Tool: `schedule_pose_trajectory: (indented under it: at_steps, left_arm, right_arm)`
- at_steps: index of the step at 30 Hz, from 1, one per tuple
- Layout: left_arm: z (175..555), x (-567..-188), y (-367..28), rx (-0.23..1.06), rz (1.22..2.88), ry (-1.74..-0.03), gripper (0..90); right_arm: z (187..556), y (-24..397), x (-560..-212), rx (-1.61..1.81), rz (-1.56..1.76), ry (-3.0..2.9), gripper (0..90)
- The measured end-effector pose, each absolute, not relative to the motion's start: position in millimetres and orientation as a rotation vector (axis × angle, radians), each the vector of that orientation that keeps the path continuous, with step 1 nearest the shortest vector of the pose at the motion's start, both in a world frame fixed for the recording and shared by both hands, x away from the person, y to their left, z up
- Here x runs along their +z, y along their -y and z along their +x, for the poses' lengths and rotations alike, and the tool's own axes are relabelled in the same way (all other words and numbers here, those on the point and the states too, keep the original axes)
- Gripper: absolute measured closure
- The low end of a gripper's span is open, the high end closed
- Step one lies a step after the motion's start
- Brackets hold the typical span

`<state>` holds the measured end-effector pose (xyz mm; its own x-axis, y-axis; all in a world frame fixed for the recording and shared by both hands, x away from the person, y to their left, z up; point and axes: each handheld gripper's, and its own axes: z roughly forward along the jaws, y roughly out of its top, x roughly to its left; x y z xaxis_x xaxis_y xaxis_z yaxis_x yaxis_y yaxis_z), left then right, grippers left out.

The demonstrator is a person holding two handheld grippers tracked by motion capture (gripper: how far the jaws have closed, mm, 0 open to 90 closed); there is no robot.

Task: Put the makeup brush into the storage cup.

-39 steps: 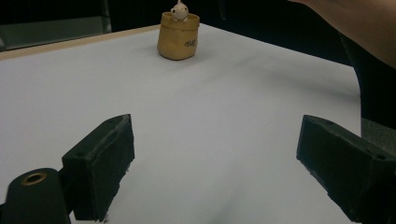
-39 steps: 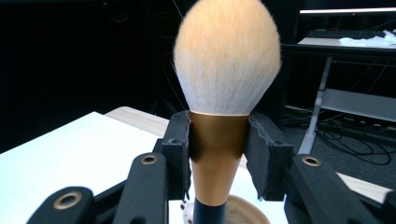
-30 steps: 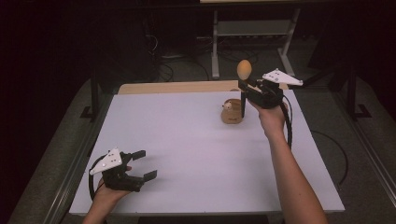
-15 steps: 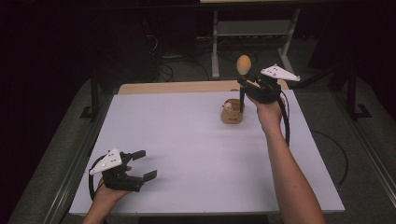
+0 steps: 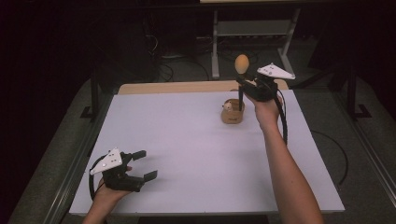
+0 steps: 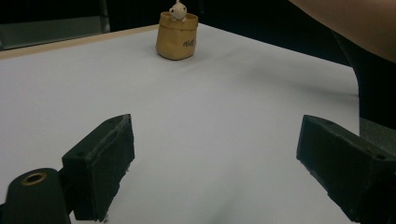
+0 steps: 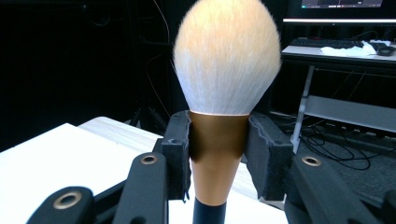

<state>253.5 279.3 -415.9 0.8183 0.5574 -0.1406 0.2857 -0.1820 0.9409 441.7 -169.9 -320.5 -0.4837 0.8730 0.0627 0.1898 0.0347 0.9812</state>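
My right gripper (image 5: 244, 83) is shut on a makeup brush (image 5: 241, 65) and holds it upright above the far right of the white table (image 5: 187, 154). In the right gripper view the pads clamp the brush's copper ferrule (image 7: 217, 149) under its fluffy cream head (image 7: 227, 53). The black handle hangs down over a small tan pot (image 5: 232, 112) with a little white figure (image 6: 178, 9) in it. My left gripper (image 5: 144, 164) rests open near the front left corner, nothing between its jaws, which point at the tan pot (image 6: 176, 35).
A bare wooden strip (image 5: 177, 87) runs along the table's far edge. Beyond it stand a metal shelf frame (image 5: 254, 28) and cables on the dark floor. The person's right forearm (image 5: 289, 172) crosses the table's right side.
The right hand and brush have shifted very slightly; the left gripper has stayed put.
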Motion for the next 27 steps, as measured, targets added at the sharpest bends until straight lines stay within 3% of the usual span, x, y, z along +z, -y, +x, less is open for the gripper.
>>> schedule_pose_trajectory:
  at_steps: [27]
  left_arm:
    - [253, -416, -280, 0.275, 1.780, -0.647, 11.8]
  right_arm:
    - [462, 166, -334, 1.430, 1.090, -1.725, 61.4]
